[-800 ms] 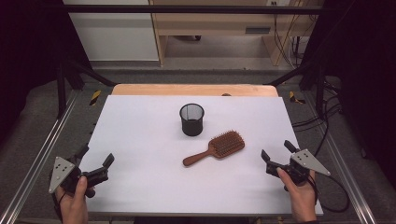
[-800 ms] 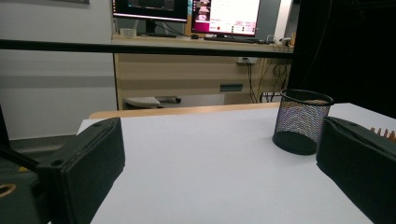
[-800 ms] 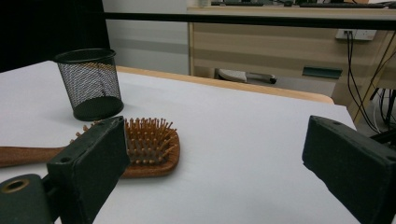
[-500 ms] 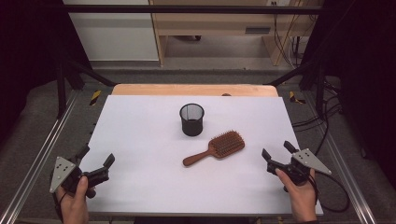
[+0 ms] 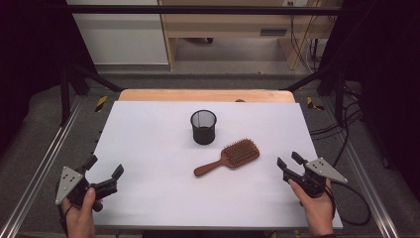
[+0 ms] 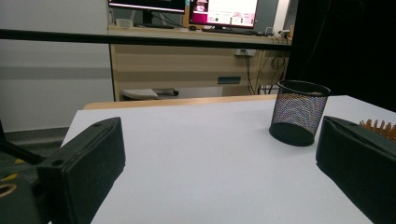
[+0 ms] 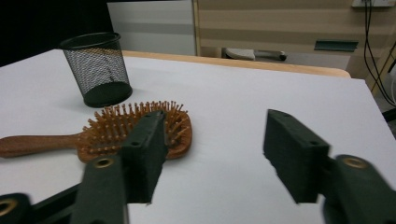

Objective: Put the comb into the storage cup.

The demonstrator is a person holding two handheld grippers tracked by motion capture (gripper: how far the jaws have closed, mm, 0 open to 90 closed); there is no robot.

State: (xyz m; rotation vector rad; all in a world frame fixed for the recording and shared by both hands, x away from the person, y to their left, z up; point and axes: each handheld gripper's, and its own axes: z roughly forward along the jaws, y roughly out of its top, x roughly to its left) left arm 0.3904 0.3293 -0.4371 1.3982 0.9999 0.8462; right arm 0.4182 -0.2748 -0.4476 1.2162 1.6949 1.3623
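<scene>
Right tongs (image 5: 289,163) open, level — facing hairbrush (image 5: 229,157)

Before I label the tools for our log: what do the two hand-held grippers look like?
Both the left gripper and the right gripper are black, with two blocky jaws. Each carries a grey three-cornered plate dotted with small holes. A black cable trails from the right one.

Left gripper view: the hairbrush (image 6: 379,129) is concealed behind the near black jaw; a few bristle tips remain visible, cut off at the picture's right edge. Right gripper view: the brush handle (image 7: 37,143) is truncated by the left edge, and the near jaw covers part of the bristle pad.
</scene>
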